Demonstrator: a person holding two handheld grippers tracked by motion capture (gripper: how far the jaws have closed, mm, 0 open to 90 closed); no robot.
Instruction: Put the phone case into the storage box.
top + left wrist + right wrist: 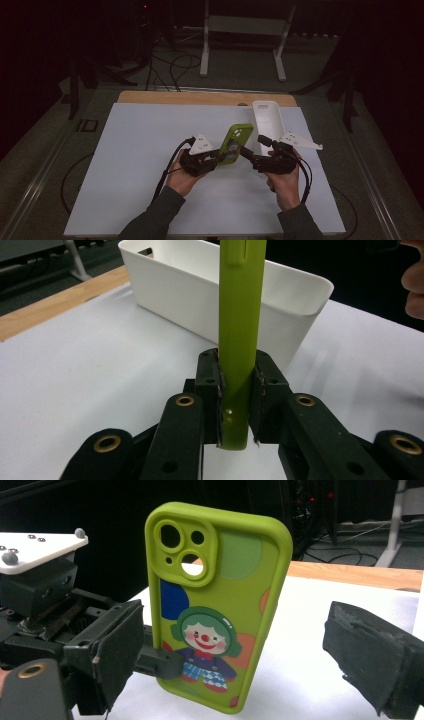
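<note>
A lime-green phone case (235,144) with a clown picture stands upright above the white sheet. My left gripper (219,158) is shut on its lower edge; in the left gripper view the case (241,340) rises edge-on from between the closed jaws (236,395). My right gripper (254,147) is open just to the right of the case. In the right gripper view its two pads stand wide apart on either side of the case (220,605), not touching it, and my right gripper (242,655) holds nothing.
A long white bin (267,125) lies at the back right of the white sheet (140,165), just behind the case (200,295). A wooden table edge (200,97) runs along the back. Cables trail from both grippers over the sheet.
</note>
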